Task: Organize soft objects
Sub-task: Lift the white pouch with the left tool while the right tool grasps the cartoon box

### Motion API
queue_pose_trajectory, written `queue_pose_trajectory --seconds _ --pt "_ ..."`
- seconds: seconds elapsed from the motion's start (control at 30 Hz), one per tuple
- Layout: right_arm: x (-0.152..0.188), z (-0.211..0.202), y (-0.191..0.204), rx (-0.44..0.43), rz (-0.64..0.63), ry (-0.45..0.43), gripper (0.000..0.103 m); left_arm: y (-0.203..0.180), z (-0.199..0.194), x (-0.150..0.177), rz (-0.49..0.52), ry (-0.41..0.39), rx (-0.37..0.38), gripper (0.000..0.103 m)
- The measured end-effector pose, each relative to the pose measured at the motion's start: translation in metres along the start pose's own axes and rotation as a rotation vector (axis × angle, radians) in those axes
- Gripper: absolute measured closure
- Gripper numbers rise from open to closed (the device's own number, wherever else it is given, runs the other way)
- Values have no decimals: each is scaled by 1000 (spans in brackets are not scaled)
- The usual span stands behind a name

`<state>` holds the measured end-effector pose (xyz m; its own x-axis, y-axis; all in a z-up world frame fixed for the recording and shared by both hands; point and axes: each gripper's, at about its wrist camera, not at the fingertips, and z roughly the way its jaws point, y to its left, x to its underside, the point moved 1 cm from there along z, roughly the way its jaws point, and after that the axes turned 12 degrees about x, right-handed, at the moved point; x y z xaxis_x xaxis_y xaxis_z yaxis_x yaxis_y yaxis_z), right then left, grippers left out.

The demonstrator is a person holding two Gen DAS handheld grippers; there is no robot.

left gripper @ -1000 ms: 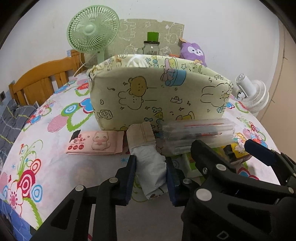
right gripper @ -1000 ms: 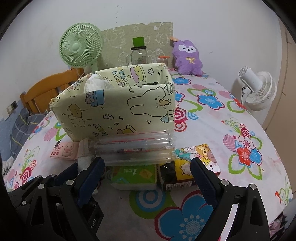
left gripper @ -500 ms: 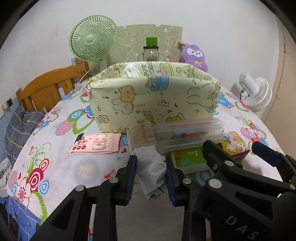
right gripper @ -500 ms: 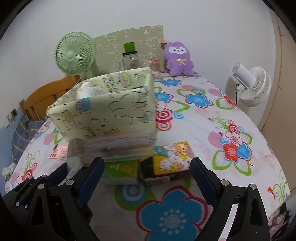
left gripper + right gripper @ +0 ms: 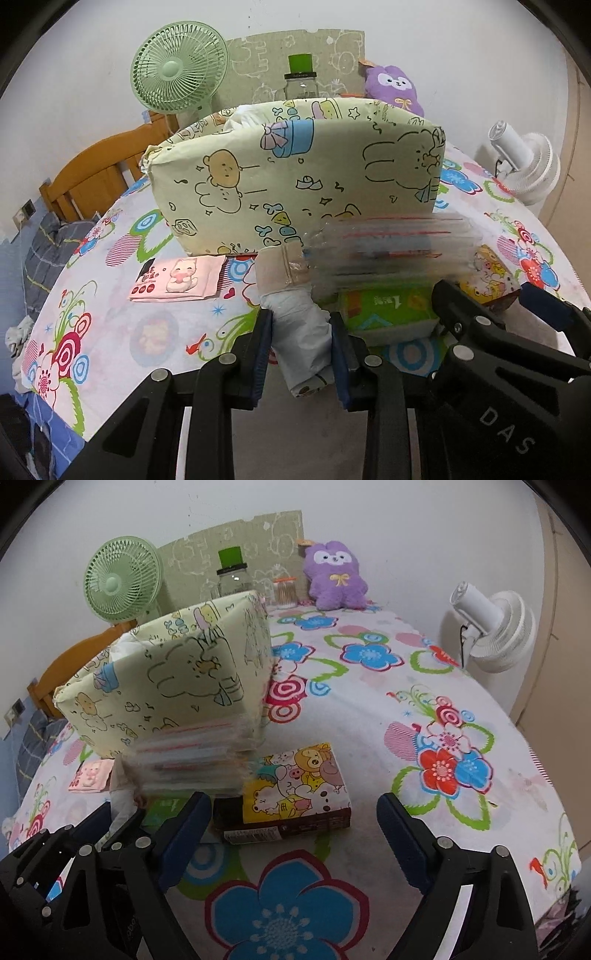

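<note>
At the upper left of the left wrist view a green desk fan (image 5: pixel 180 69) stands before the white wall, a wooden bed frame (image 5: pixel 99 170) below it and a grey checked cloth (image 5: pixel 48 254) at the left edge. A glass jar with a green lid (image 5: pixel 301 79) sits top centre against a patterned cardboard sheet (image 5: pixel 255 62). A white fan (image 5: pixel 493 627) stands at the right edge of the right wrist view, beside the flower-print tablecloth (image 5: pixel 376 716)

Floral tablecloth (image 5: pixel 369 716) covers the table, and on it sits the cartoon-print fabric bin (image 5: pixel 295 184), a pink tissue pack (image 5: pixel 177 278) just left of it, green tissue pack (image 5: pixel 388 310), cartoon-animal tissue pack (image 5: pixel 295 779), and the purple plush (image 5: pixel 336 578) at the back.
</note>
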<state>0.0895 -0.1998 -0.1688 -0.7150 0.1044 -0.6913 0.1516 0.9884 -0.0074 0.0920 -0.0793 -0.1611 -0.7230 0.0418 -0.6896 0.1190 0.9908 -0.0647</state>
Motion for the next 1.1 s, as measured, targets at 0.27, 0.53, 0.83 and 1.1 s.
queue_pose_trajectory --seconds 0.27,0.53,0.83,1.1 --pt "-2 4 6 -25 -7 0 25 -1 4 -2 -1 3 -5 74" --pt "-1 -4 8 -25 6 0 33 2 -3 -2 -10 -15 14 74" --pt "-2 -29 11 -2 15 -54 33 9 -24 -2 -24 -64 35 74" --pt "-10 -52 12 11 21 -104 33 12 -45 -8 -34 -111 56 74"
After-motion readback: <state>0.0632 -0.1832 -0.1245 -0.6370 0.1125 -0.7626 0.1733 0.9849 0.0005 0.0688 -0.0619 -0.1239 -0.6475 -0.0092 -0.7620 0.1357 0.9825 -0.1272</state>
